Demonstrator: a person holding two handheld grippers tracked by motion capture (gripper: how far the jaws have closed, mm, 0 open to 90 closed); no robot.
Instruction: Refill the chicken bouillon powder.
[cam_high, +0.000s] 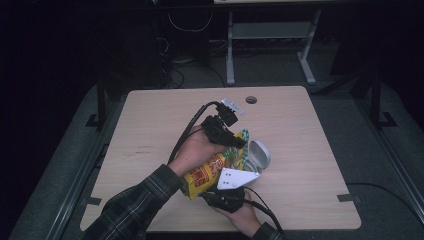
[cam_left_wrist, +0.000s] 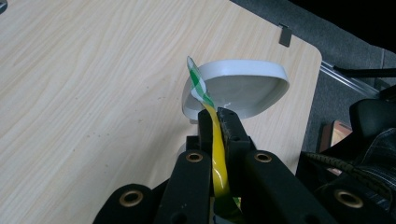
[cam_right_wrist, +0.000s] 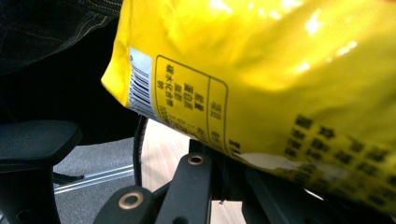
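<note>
Bag (cam_high: 204, 176), yellow, hangs at centre frame above the bench (cam_high: 310, 150), its green top edge clenched in the left tool (cam_high: 235, 142) and its bottom in the right tool (cam_high: 225, 197), tilted toward the white bowl (cam_high: 260, 156), whose visible inside looks bare, so pouring seems ahead.

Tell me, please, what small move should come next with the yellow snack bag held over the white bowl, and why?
Probably a gentle pull apart to tear the top open. The left gripper is shut on the green-checked top edge of the yellow snack bag, and the right gripper is shut on its lower end. The white bowl stands tilted just beyond, ready to take the contents.
</note>
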